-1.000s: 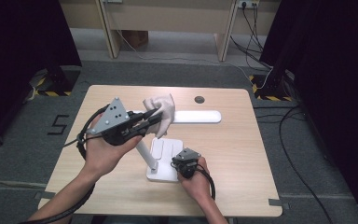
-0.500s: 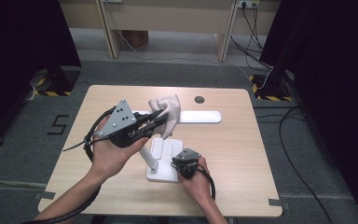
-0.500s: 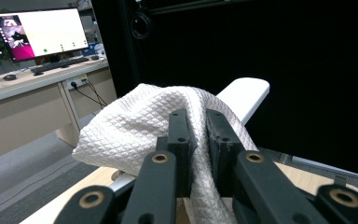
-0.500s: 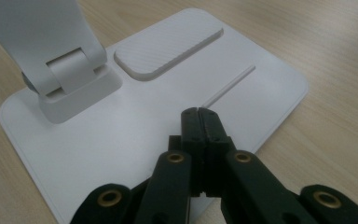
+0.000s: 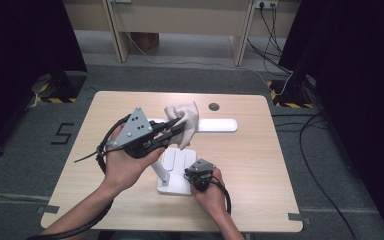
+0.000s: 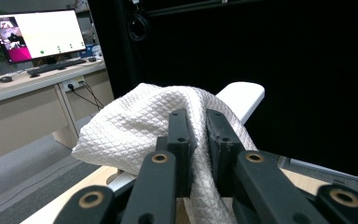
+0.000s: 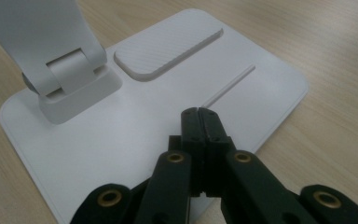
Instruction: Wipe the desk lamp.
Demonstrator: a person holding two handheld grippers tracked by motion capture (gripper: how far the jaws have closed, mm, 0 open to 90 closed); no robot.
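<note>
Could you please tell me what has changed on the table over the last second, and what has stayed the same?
The left gripper, shut on the white cloth, has slid it slightly along the lamp's white head, toward the person's right. Nothing was picked up or released. The right gripper stayed shut, pressing on the lamp base, which has not moved on the wooden table.

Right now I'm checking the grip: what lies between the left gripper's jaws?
A fold of the white quilted cloth is pinched between the left gripper jaws, as the left gripper view shows.
</note>
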